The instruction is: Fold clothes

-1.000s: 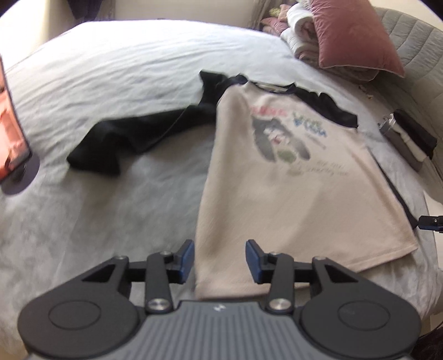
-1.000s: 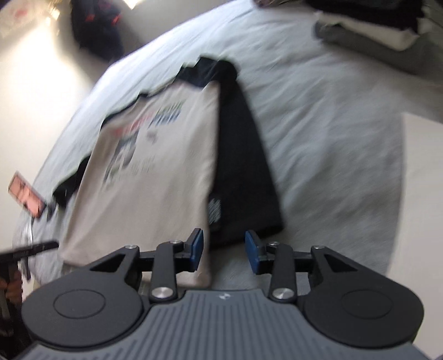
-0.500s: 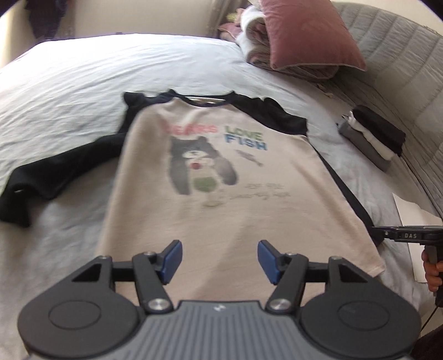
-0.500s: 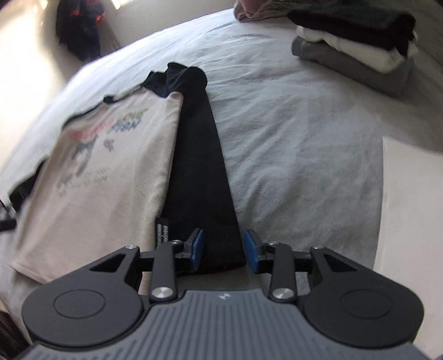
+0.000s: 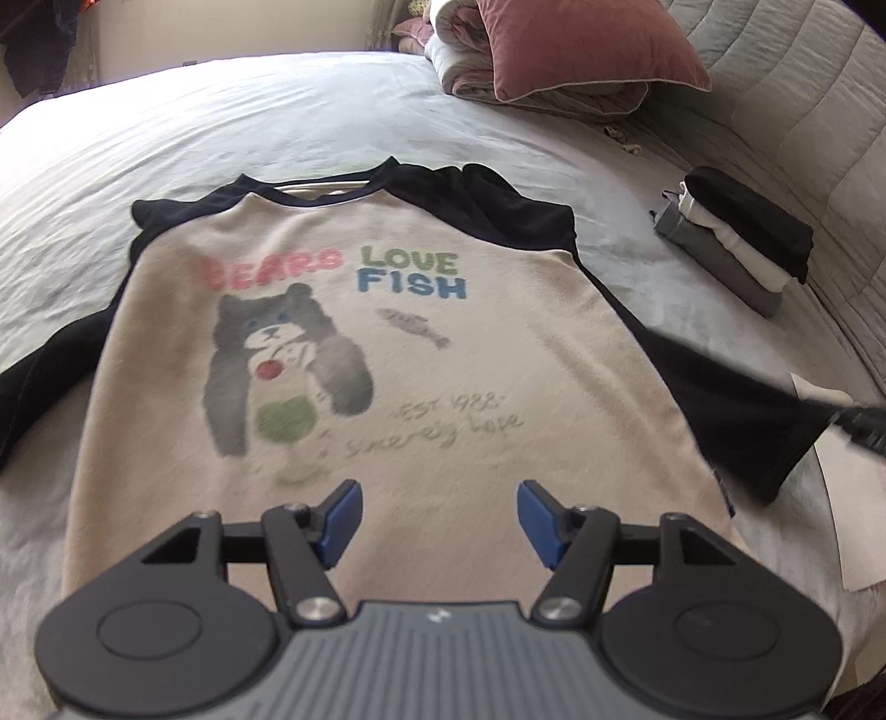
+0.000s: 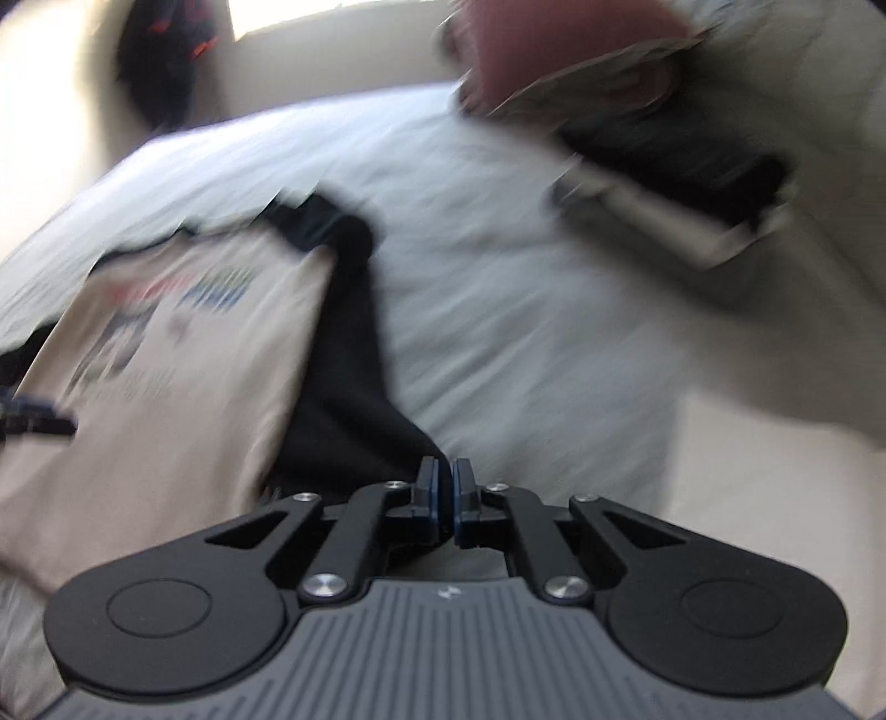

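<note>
the left gripper (image 5: pixel 440 518) is hovering over the shirt (image 5: pixel 387 387) on the bed (image 5: pixel 277 111), jaws spread; the right gripper (image 6: pixel 444 482), blurred, is seemingly pinching the black sleeve (image 6: pixel 354 387).

Bed (image 5: pixel 232 127): wide, under a pale grey-blue rumpled sheet, filling most of the view.
Headboard (image 5: pixel 786 94): grey and quilted, curving along the bed's right side.
Pillow (image 5: pixel 581 47): dusty pink, at the bed's far end, lying on rolled bedding.
Wall (image 5: pixel 232 27): cream, beyond the bed's far edge.
Dark clothing (image 5: pixel 33 50): hanging against the wall, past the bed's far left corner.
Light: bright daylight.
</note>
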The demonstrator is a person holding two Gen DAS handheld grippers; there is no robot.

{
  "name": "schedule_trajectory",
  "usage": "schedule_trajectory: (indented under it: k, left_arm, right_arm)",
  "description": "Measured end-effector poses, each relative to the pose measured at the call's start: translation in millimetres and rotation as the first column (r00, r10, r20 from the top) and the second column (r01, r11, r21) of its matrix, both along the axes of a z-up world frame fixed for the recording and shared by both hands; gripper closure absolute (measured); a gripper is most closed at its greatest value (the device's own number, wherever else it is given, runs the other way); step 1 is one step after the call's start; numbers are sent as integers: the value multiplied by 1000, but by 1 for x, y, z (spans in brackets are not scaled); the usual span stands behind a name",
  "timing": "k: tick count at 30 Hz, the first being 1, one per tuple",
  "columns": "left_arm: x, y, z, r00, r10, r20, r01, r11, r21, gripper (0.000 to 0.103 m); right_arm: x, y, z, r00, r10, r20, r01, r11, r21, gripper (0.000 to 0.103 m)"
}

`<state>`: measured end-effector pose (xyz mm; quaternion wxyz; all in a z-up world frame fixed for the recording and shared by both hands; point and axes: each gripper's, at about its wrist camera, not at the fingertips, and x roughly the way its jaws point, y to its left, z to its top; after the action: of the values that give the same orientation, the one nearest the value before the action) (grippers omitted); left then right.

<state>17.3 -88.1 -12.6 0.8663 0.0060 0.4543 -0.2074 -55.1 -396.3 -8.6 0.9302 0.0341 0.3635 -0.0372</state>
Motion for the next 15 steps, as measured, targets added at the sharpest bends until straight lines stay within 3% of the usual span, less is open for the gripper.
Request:
schedule_trajectory:
  k: [4, 8, 15]
  left_arm:
    - [24, -15, 4, 1000, -4, 16, 3, 1000, 11, 40]
    - [54, -32, 8, 999, 1, 32, -1, 1000, 23, 40]
    - [111, -73, 14, 988, -19, 156, -1, 992, 124, 42]
  right_arm:
    - [5, -27, 26, 994, -103, 47, 104, 994, -21, 98]
    - [18, -48, 46, 985, -156, 76, 164, 978, -128, 98]
    - [47, -84, 69, 963, -233, 134, 258, 941, -219, 98]
